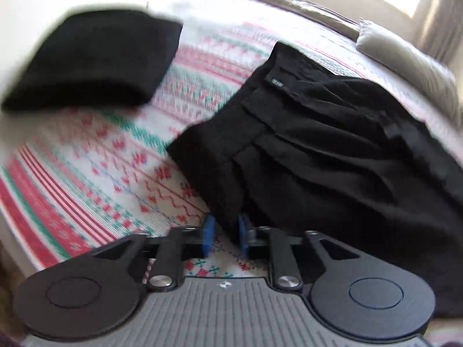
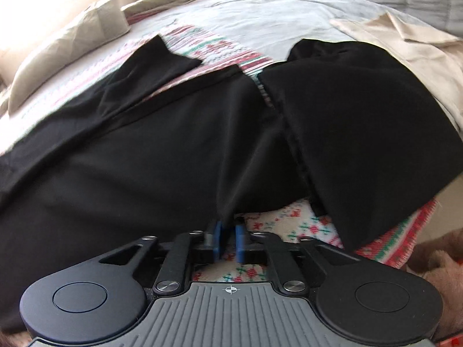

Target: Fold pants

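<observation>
Patterned red-and-green blanket [image 1: 86, 156] covers the bed. Black pants [image 2: 150, 144] lie spread across it. Left gripper [image 1: 226, 238] sits low, its blue pads pinching a fold of the pants; right gripper [image 2: 228, 241] likewise clamps the cloth's near edge. Another folded black garment [image 1: 92, 57] rests apart.

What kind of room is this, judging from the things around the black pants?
Most likely a bedroom. The black pants lie on a bed with a patterned blanket, a pillow sits beside a bright window, and a beige sheet is nearby.
</observation>
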Action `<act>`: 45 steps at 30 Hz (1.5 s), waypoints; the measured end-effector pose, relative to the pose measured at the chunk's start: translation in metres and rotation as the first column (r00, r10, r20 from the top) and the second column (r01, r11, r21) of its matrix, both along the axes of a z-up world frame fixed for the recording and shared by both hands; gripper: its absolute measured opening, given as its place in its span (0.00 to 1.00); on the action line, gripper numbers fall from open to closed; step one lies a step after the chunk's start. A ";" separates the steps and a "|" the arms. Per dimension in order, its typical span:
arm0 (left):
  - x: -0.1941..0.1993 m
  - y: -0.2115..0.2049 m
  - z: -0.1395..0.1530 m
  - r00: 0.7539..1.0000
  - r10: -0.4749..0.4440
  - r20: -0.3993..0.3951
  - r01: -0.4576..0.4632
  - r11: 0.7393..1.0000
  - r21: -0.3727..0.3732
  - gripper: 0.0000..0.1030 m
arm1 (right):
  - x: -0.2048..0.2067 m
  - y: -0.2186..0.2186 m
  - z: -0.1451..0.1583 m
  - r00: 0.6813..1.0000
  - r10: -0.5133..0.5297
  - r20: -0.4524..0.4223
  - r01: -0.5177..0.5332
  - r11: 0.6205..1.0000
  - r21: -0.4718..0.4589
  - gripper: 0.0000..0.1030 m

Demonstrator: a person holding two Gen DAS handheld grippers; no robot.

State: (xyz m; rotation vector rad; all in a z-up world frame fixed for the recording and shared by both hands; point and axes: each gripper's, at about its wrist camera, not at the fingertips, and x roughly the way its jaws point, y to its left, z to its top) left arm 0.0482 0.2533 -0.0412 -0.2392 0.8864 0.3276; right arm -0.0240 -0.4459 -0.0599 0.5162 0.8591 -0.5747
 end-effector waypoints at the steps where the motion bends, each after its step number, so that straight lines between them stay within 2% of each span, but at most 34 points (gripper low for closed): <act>1: -0.002 -0.008 0.006 1.000 -0.015 0.014 0.014 0.998 0.053 0.34 | -0.005 -0.002 0.005 1.000 -0.026 0.005 0.026 1.000 -0.004 0.37; 3: -0.006 -0.021 0.017 0.997 -0.053 0.064 0.045 0.991 0.123 0.48 | -0.019 -0.007 0.019 0.997 -0.049 0.062 0.051 0.999 -0.021 0.42; 4: -0.009 -0.028 0.021 0.993 -0.073 0.092 0.060 0.988 0.140 0.51 | -0.024 -0.009 0.025 0.995 -0.056 0.087 0.059 0.998 -0.031 0.43; 6: -0.011 -0.044 0.028 0.983 -0.130 0.132 0.111 0.984 0.139 0.60 | -0.033 -0.014 0.033 0.989 -0.078 0.127 0.085 0.995 -0.050 0.43; 8: -0.009 -0.060 0.031 0.967 -0.202 0.155 0.187 0.976 0.110 0.63 | -0.036 -0.023 0.034 0.984 -0.091 0.152 0.095 0.995 -0.020 0.43; 10: -0.006 -0.079 0.032 0.944 -0.279 0.175 0.269 0.960 0.082 0.66 | -0.040 -0.034 0.026 0.976 -0.122 0.179 0.111 0.991 0.070 0.43; 14: 0.002 -0.117 0.026 0.893 -0.404 0.200 0.399 0.915 0.063 0.73 | -0.047 -0.054 0.008 0.958 -0.194 0.213 0.138 0.958 0.250 0.43; 19: 0.015 -0.149 0.011 0.839 -0.510 0.189 0.507 0.859 0.065 0.77 | -0.057 -0.062 0.006 0.921 -0.285 0.264 0.187 0.921 0.342 0.44; 23: 0.025 -0.168 -0.003 0.814 -0.562 0.149 0.554 0.827 0.094 0.77 | -0.051 -0.062 -0.008 0.921 -0.329 0.210 0.224 0.886 0.406 0.41; 24: 0.024 -0.175 -0.003 0.809 -0.570 0.143 0.561 0.822 0.097 0.77 | -0.046 -0.061 -0.013 0.923 -0.337 0.184 0.241 0.882 0.405 0.36; 26: 0.024 -0.181 -0.006 0.802 -0.582 0.132 0.573 0.813 0.102 0.77 | -0.039 -0.055 -0.017 0.919 -0.362 0.157 0.287 0.887 0.362 0.32; 31: 0.021 -0.198 -0.012 0.784 -0.614 0.092 0.599 0.787 0.146 0.77 | -0.018 -0.041 -0.019 0.907 -0.388 0.165 0.357 0.915 0.186 0.25; 33: 0.024 -0.205 -0.018 0.780 -0.622 0.060 0.607 0.777 0.169 0.77 | -0.012 -0.037 -0.021 0.916 -0.367 0.161 0.350 0.929 0.124 0.06; 34: 0.023 -0.205 -0.023 0.781 -0.624 0.042 0.609 0.774 0.174 0.77 | -0.009 -0.035 -0.019 0.925 -0.344 0.162 0.331 0.938 0.103 0.04; 36: 0.023 -0.202 -0.026 0.780 -0.625 0.038 0.611 0.773 0.173 0.79 | -0.009 -0.026 -0.008 0.933 -0.307 0.186 0.300 0.952 0.065 0.04; 38: 0.024 -0.202 -0.026 0.778 -0.627 0.038 0.612 0.771 0.173 0.79 | -0.012 -0.013 0.013 0.939 -0.242 0.243 0.256 0.966 -0.028 0.04; 41: 0.025 -0.202 -0.026 0.781 -0.624 0.034 0.612 0.775 0.160 0.79 | -0.020 0.001 0.038 0.935 -0.180 0.304 0.230 0.964 -0.137 0.04; 44: 0.024 -0.204 -0.027 0.770 -0.638 0.020 0.626 0.762 0.165 0.80 | -0.020 0.006 0.044 0.954 -0.167 0.251 0.229 0.943 -0.242 0.05; 45: 0.023 -0.204 -0.028 0.766 -0.643 0.015 0.631 0.757 0.169 0.80 | -0.020 0.006 0.042 0.960 -0.181 0.213 0.236 0.935 -0.265 0.09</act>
